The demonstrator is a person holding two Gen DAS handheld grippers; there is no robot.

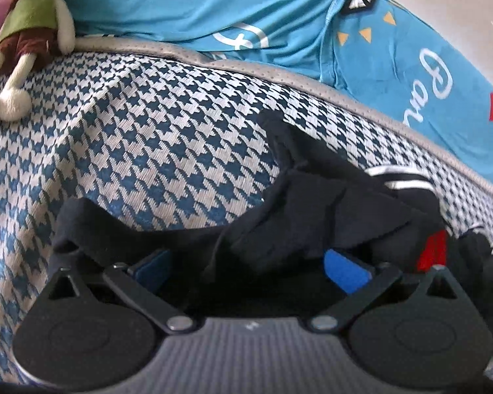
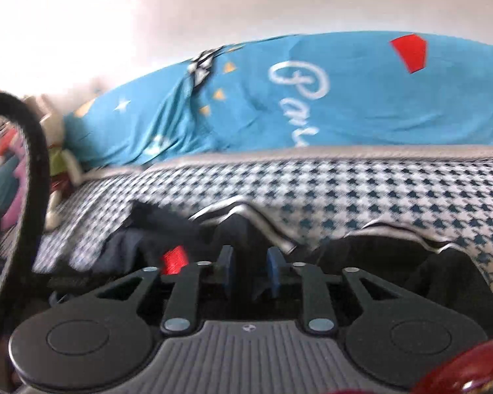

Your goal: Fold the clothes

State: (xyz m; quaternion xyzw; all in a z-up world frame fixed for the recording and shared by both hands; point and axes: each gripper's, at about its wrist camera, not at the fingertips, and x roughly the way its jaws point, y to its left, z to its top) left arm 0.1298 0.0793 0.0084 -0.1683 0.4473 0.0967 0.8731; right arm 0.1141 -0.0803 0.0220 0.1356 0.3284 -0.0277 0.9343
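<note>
A black garment [image 1: 328, 190] with white-striped trim and a red tag [image 1: 434, 251] lies crumpled on a blue-and-white houndstooth bed cover [image 1: 148, 138]. My left gripper [image 1: 246, 262] stands wide open over the garment's near edge, and a fold of the black cloth lies loosely between its blue pads [image 1: 341, 269]. In the right wrist view the same garment [image 2: 443, 262] spreads across the front, its red tag [image 2: 174, 259] to the left. My right gripper [image 2: 250, 269] has a narrow gap between its blue pads [image 2: 274, 269], with dark cloth in the gap; the pads do not seem to press it.
A bright blue printed duvet [image 1: 279, 16] [image 2: 378, 98] is bunched along the far side of the bed against a white wall [image 2: 213, 6]. A plush toy [image 1: 29, 32] lies at the far left. A black curved rim [image 2: 33, 164] fills the right wrist view's left edge.
</note>
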